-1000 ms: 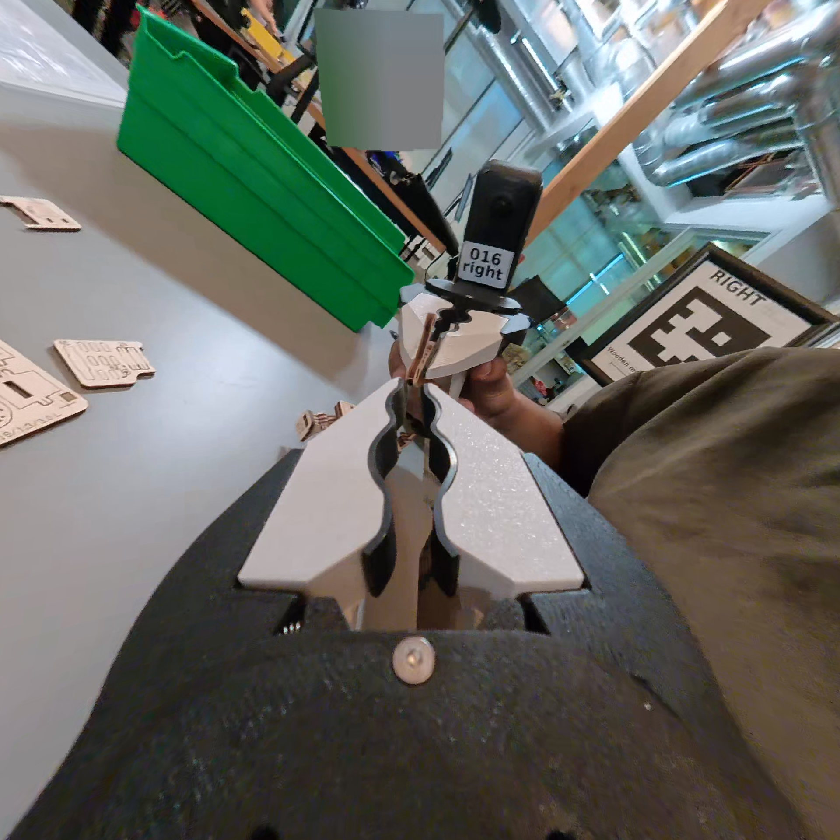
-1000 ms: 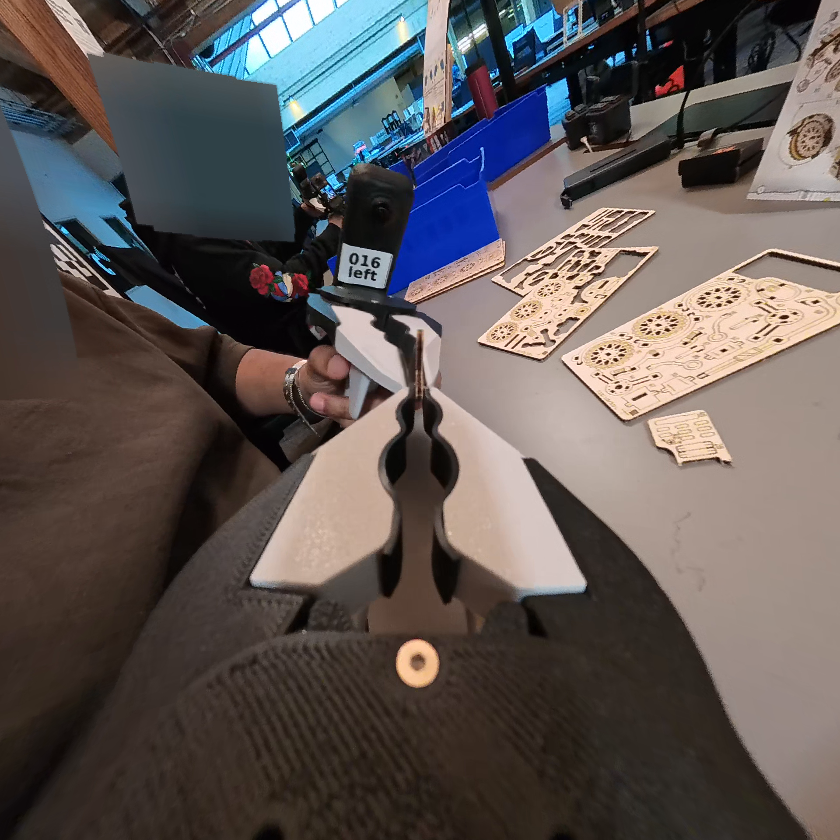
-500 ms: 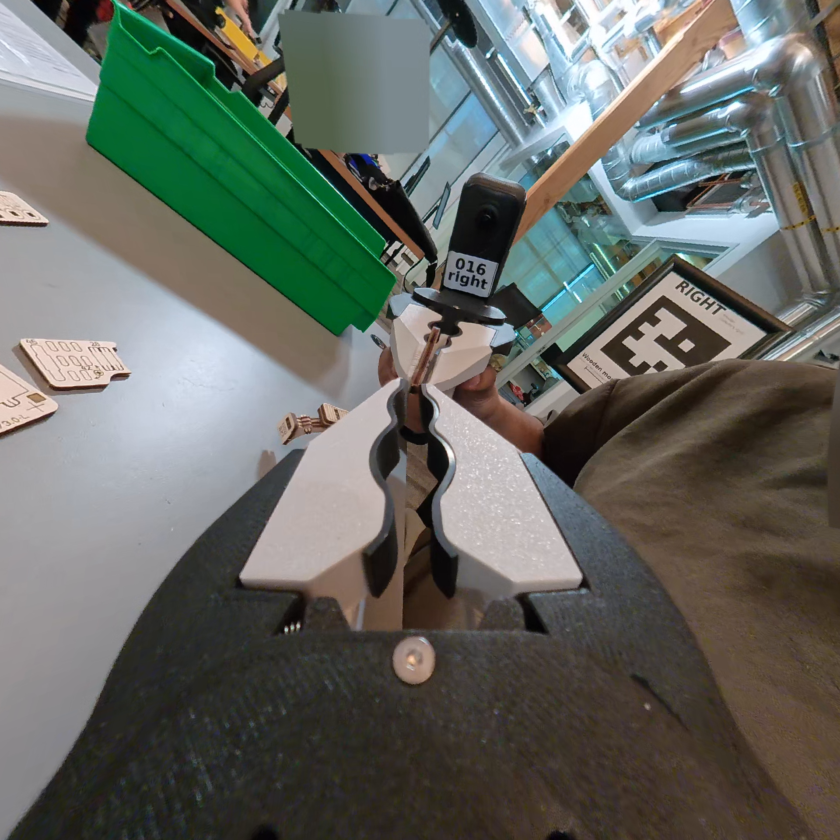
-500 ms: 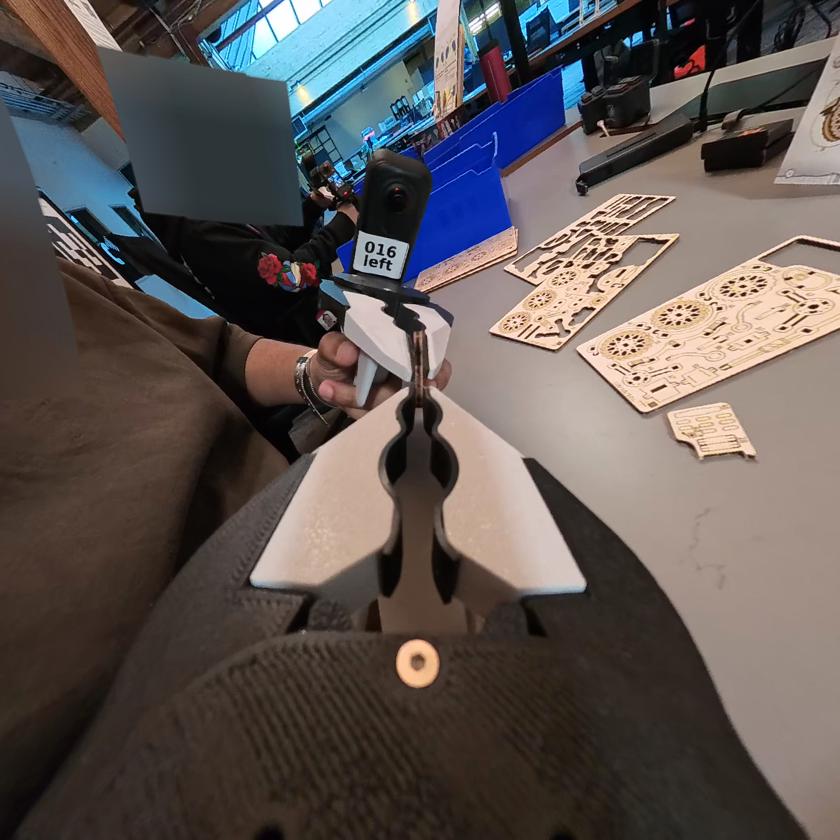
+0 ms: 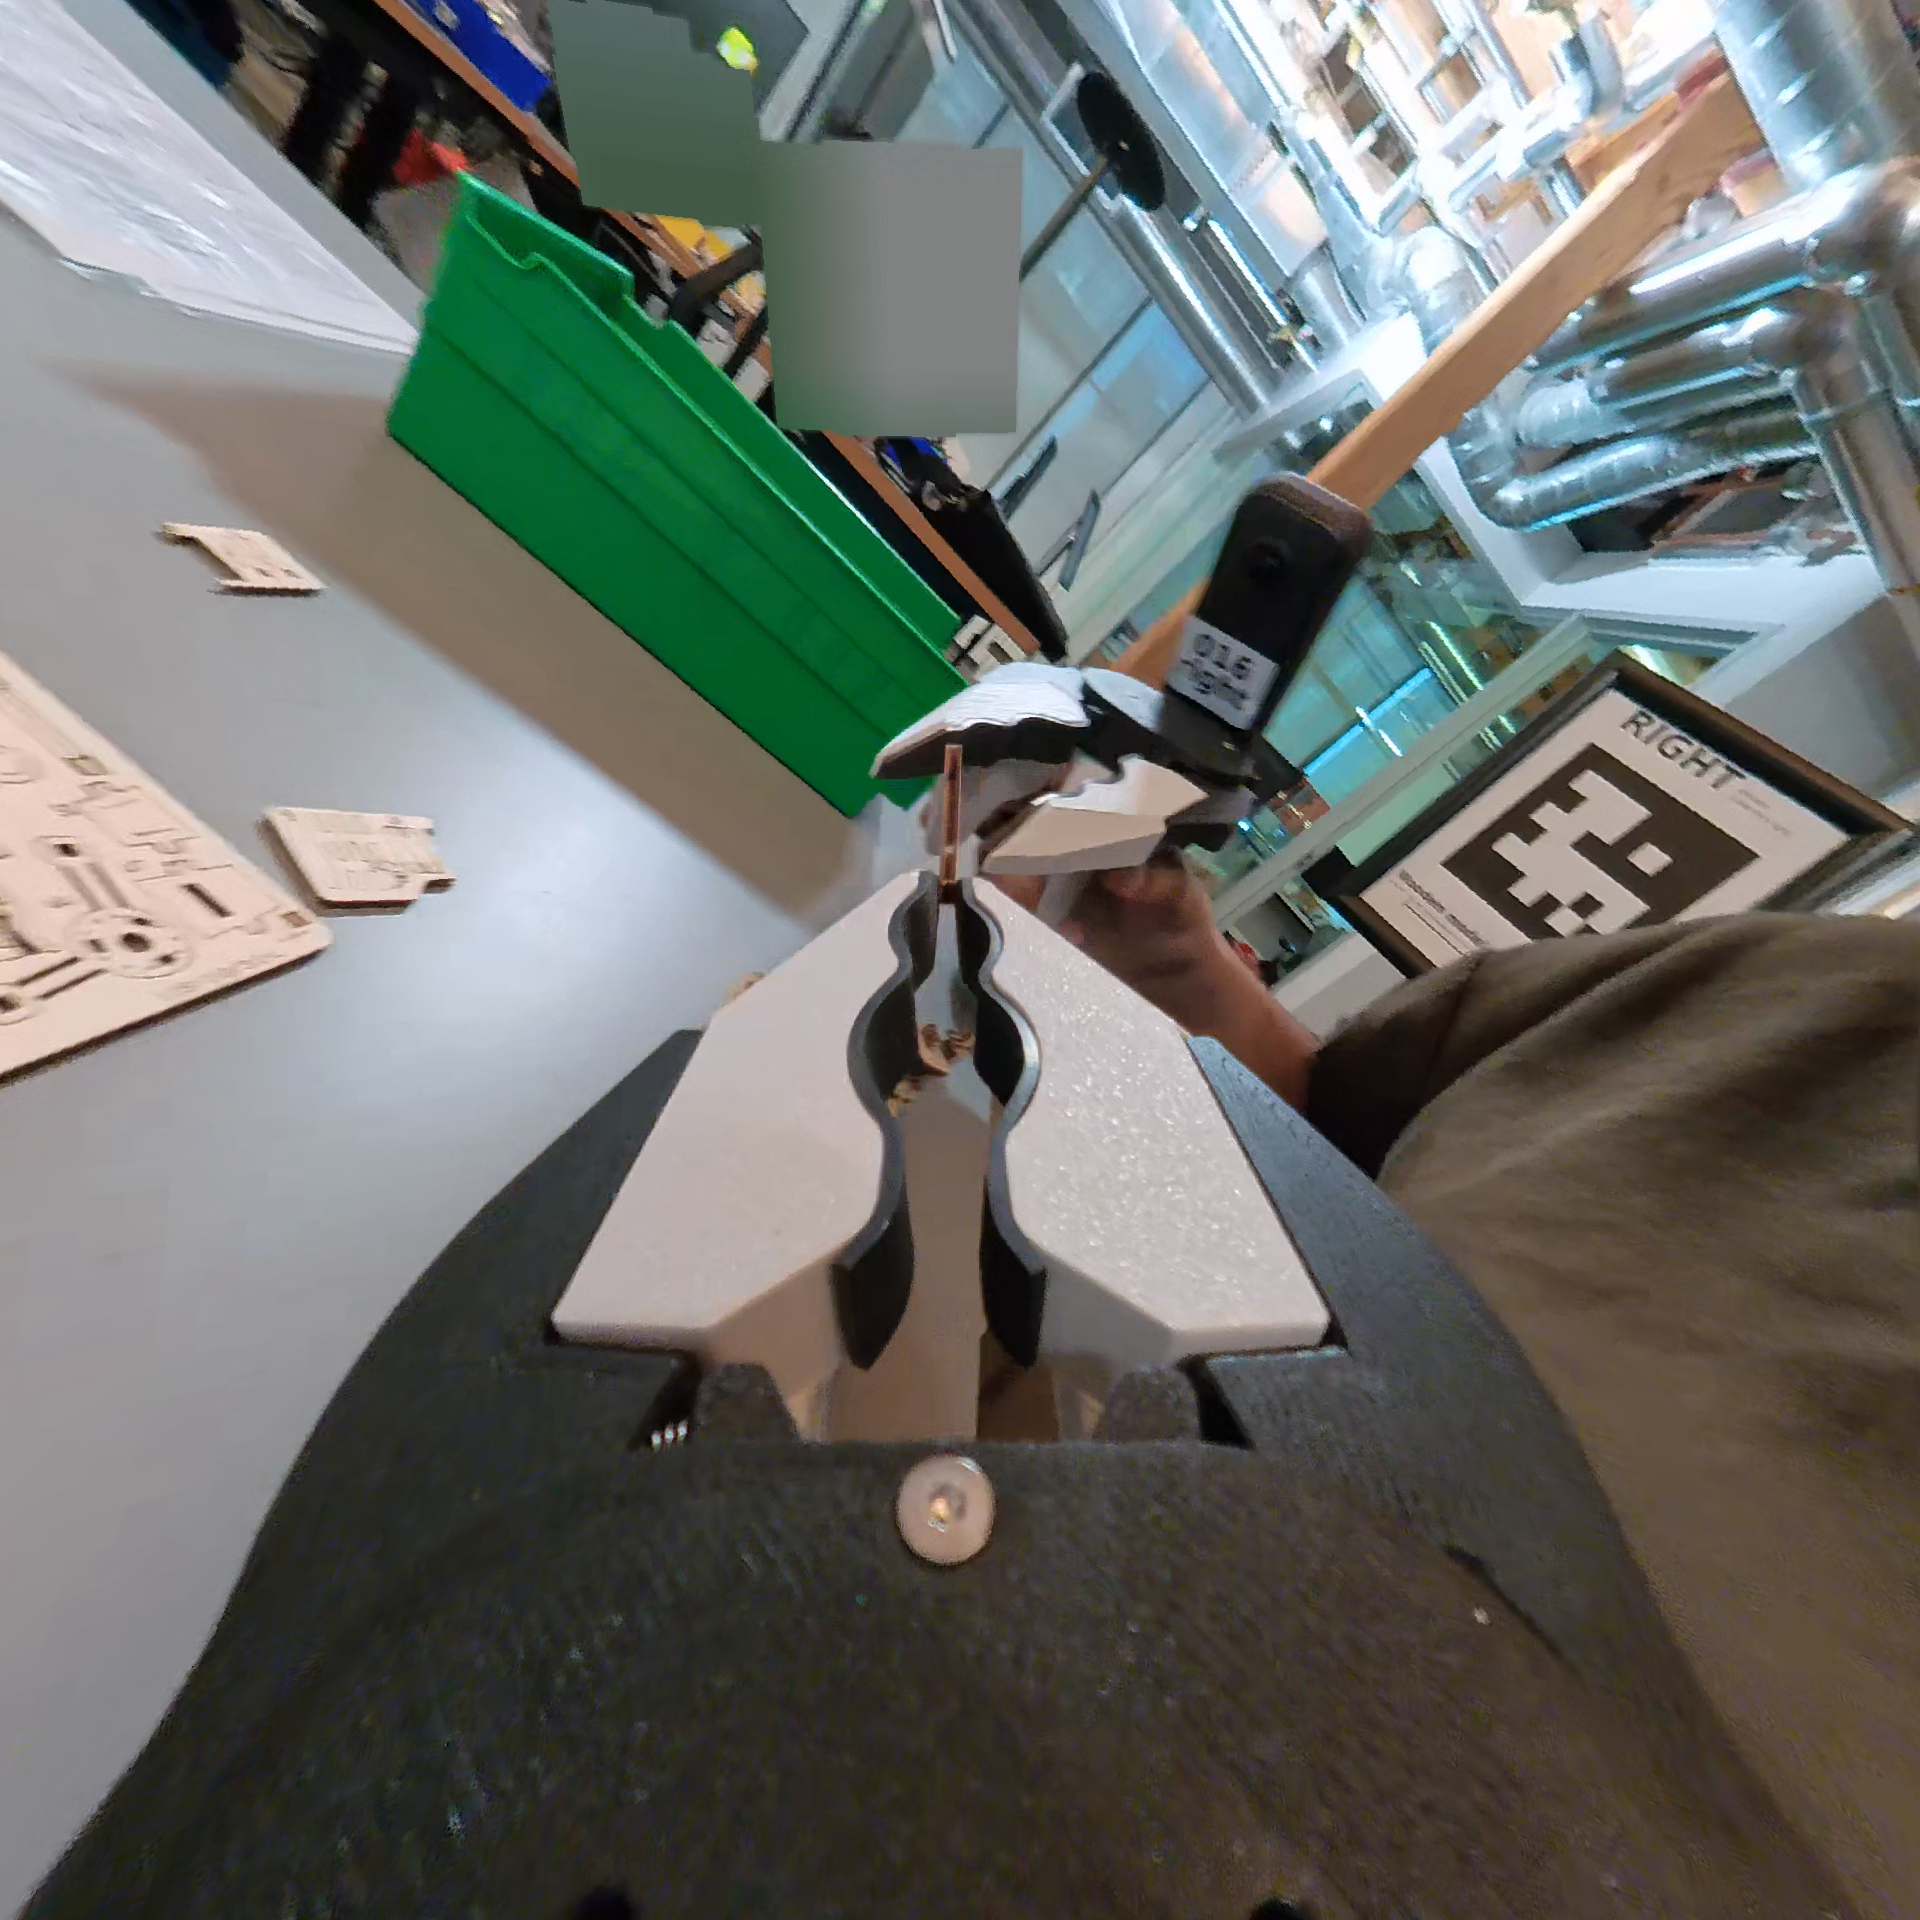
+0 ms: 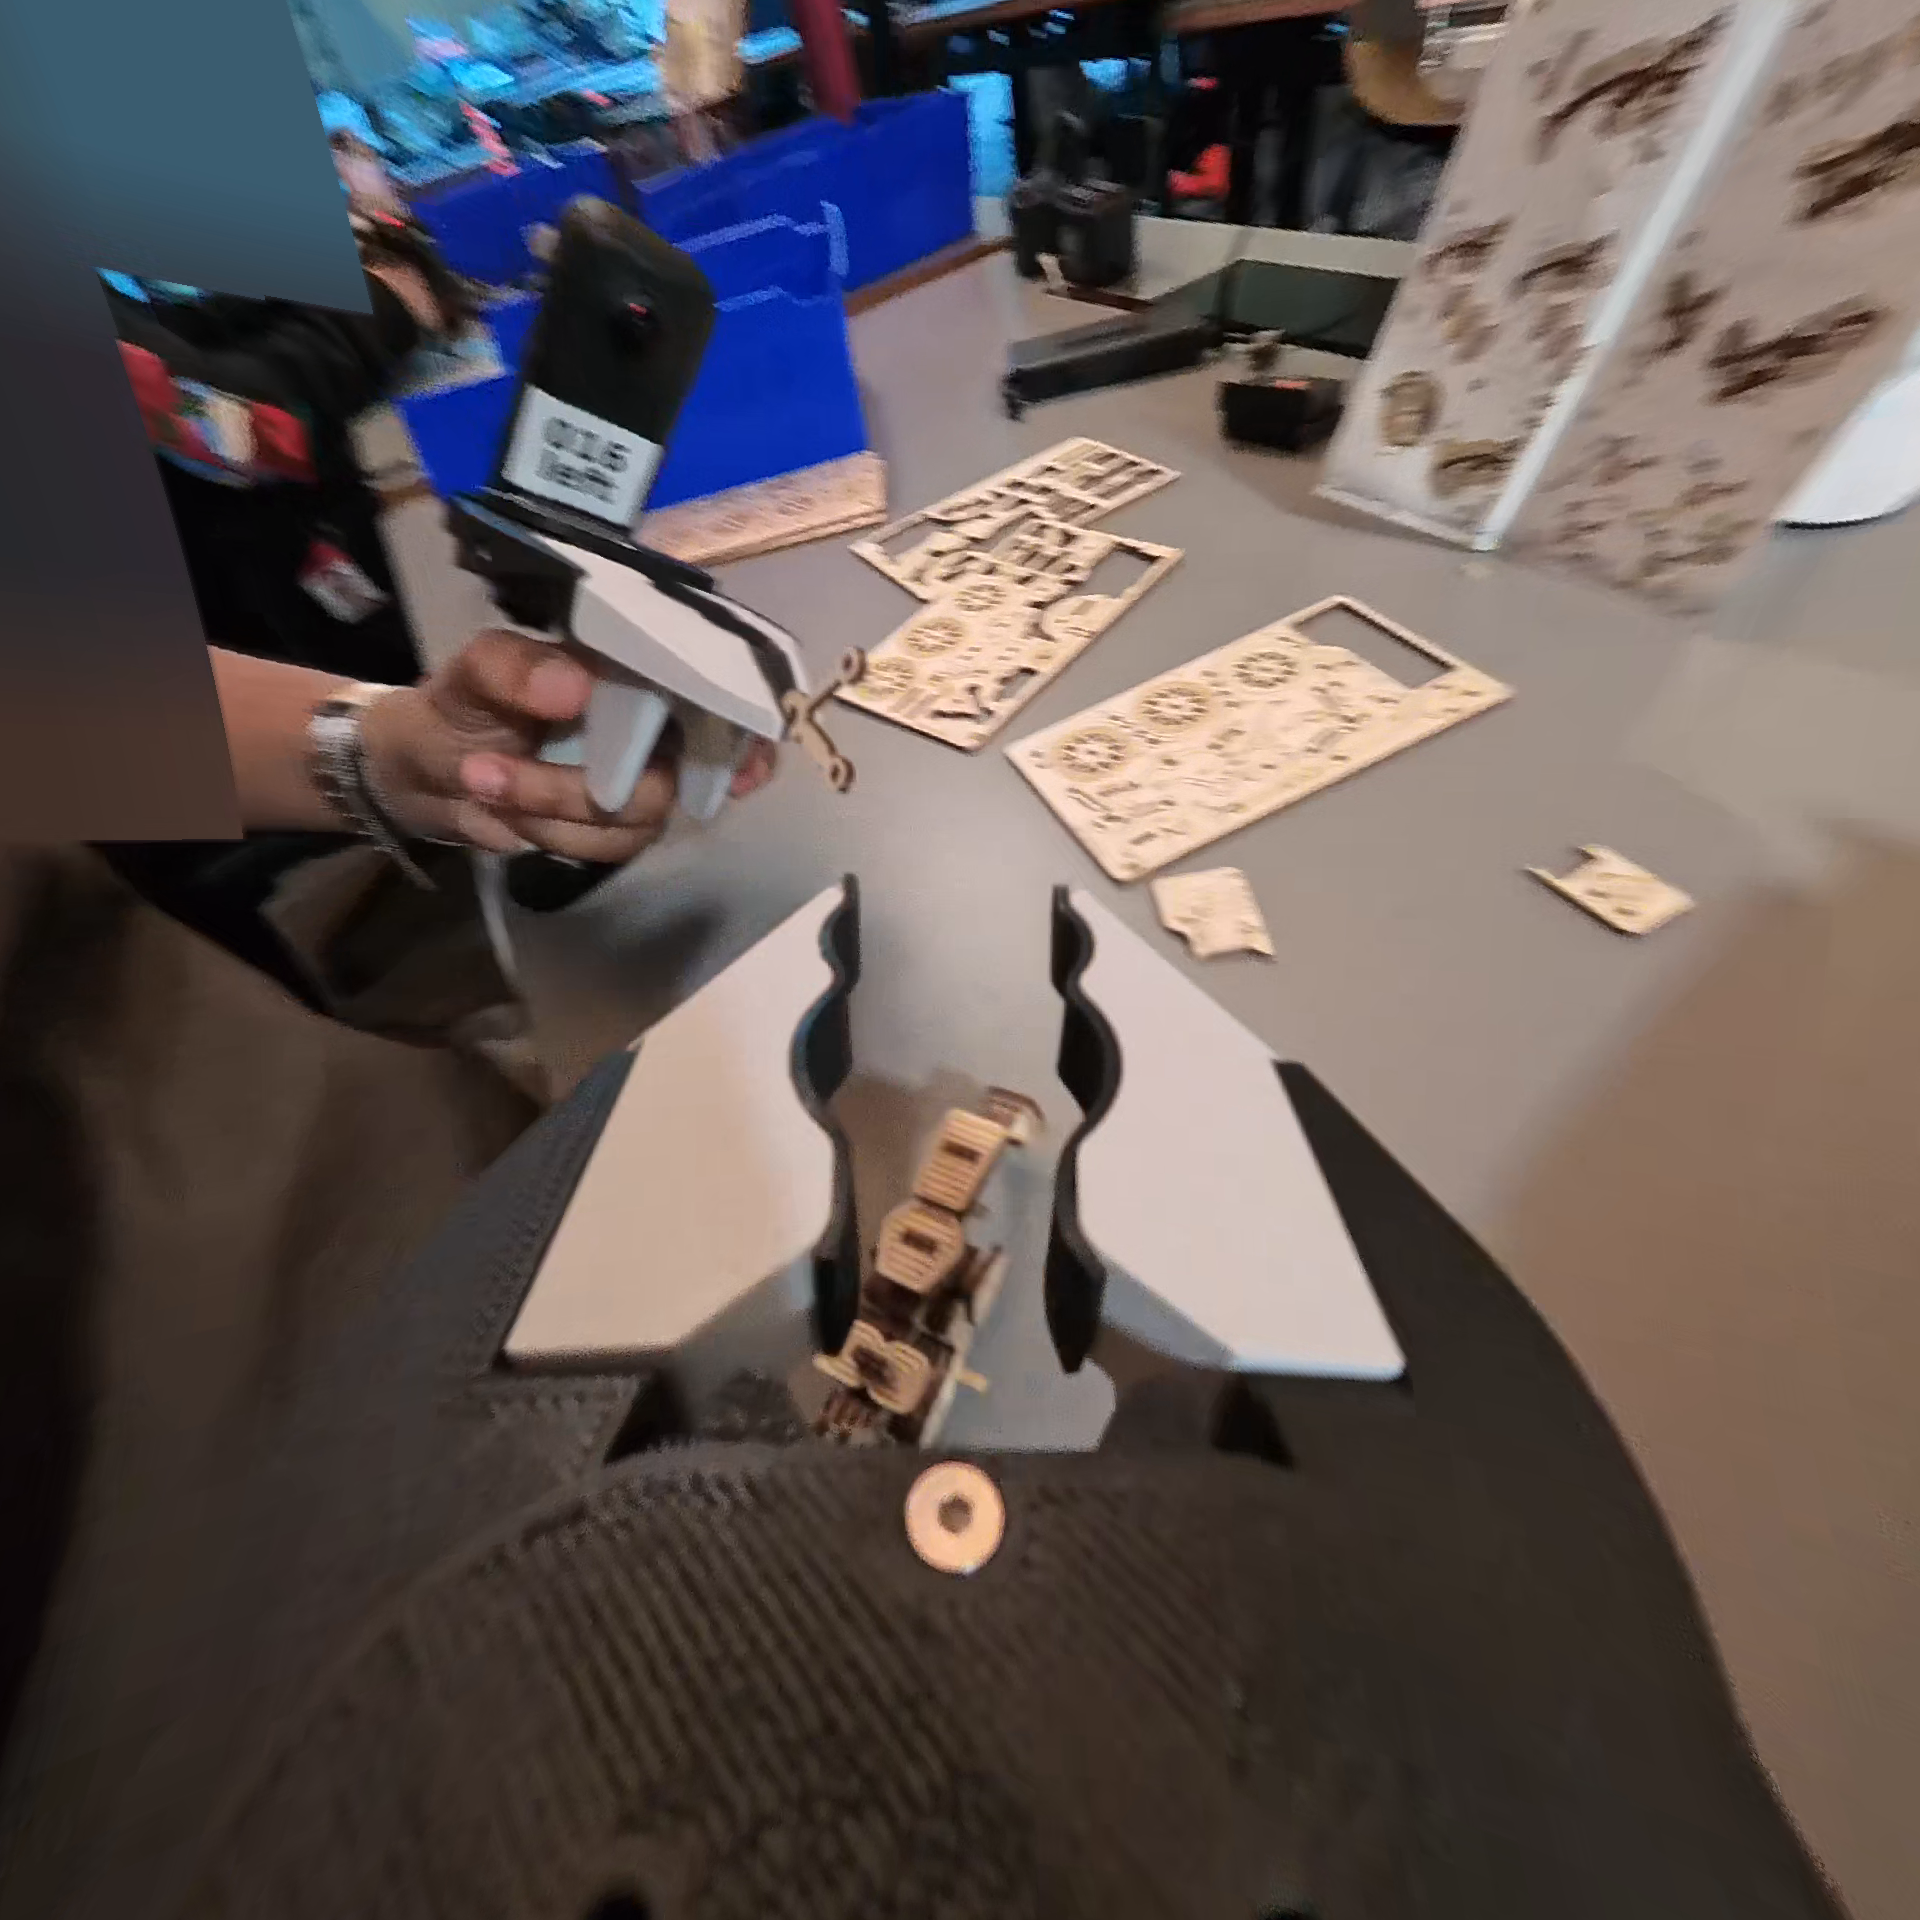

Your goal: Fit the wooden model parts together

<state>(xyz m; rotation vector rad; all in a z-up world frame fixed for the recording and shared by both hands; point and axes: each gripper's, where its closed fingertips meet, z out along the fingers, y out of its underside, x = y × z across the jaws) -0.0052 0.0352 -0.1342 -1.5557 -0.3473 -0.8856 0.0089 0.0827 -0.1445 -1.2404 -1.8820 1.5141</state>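
My left gripper [image 5: 945, 885] is shut on a thin flat wooden part [image 5: 949, 821], seen edge-on at its tips. In the right wrist view the left gripper [image 6: 795, 712] is held up at the left, and the part [image 6: 823, 727] shows as a small cross-shaped piece. My right gripper [image 6: 954, 914] is open and empty. It hangs over a partly built wooden model [image 6: 935, 1247] lying on the grey table [image 6: 1558, 1143] between and below its fingers. In the left wrist view the right gripper [image 5: 935, 816] is just beyond the part, with its jaws apart.
Laser-cut wooden sheets [image 6: 1247, 717] [image 6: 997, 623] and small loose pieces [image 6: 1216, 914] [image 6: 1610, 888] lie ahead on the table. Blue bins [image 6: 769, 395], black devices [image 6: 1122, 343] and a printed standing board [image 6: 1662, 291] are at the back. A green bin [image 5: 665, 540] and another sheet [image 5: 104, 883] show in the left wrist view.
My right gripper has opened, let go of the wooden part and drawn away from the left gripper, and now points down at the table. The left gripper still holds the part.
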